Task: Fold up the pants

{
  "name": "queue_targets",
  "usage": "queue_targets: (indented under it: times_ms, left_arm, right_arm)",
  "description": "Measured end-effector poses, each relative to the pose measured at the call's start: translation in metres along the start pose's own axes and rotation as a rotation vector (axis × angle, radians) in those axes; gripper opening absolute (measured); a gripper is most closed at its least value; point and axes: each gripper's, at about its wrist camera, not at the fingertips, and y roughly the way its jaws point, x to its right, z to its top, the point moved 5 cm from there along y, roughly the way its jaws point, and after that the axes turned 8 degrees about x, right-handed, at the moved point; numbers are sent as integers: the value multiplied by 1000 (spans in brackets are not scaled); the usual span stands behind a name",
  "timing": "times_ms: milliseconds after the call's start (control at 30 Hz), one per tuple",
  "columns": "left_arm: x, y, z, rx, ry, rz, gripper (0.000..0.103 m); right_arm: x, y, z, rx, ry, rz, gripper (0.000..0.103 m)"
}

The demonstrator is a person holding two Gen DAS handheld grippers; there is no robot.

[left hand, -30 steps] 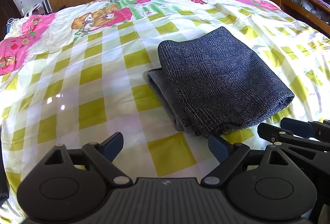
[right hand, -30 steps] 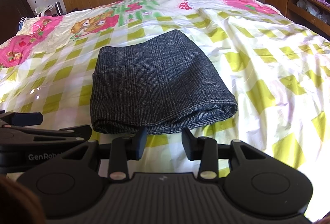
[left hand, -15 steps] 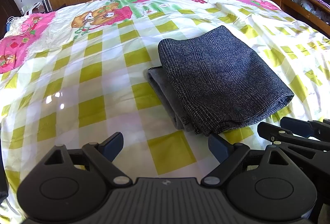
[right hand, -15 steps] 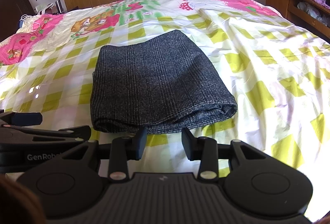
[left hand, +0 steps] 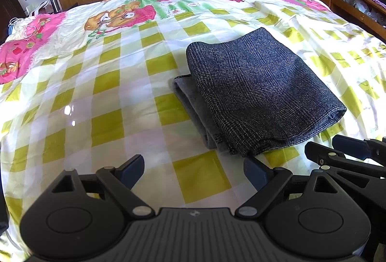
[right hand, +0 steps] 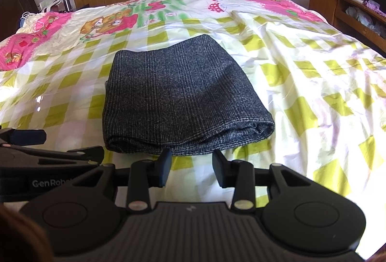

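Grey pants (left hand: 260, 93) lie folded on the bed (left hand: 108, 98), unmoved over the last second, ahead of the left gripper (left hand: 193, 166) with jaws wide and empty, while the right view shows the right gripper (right hand: 191, 165) just short of them, jaws partly open, so folding looks finished.

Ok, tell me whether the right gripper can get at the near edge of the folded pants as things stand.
Probably yes. The right gripper is open, its fingers just short of the folded pants, with only bare bedsheet between them and that near edge.
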Motion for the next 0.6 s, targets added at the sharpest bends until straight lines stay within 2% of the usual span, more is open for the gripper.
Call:
queue_targets:
  times_ms: [600]
  left_arm:
    - [3,2,-4,-6,32,43,99]
  right_arm:
    - [-7,1,0,0,-65,-46,39]
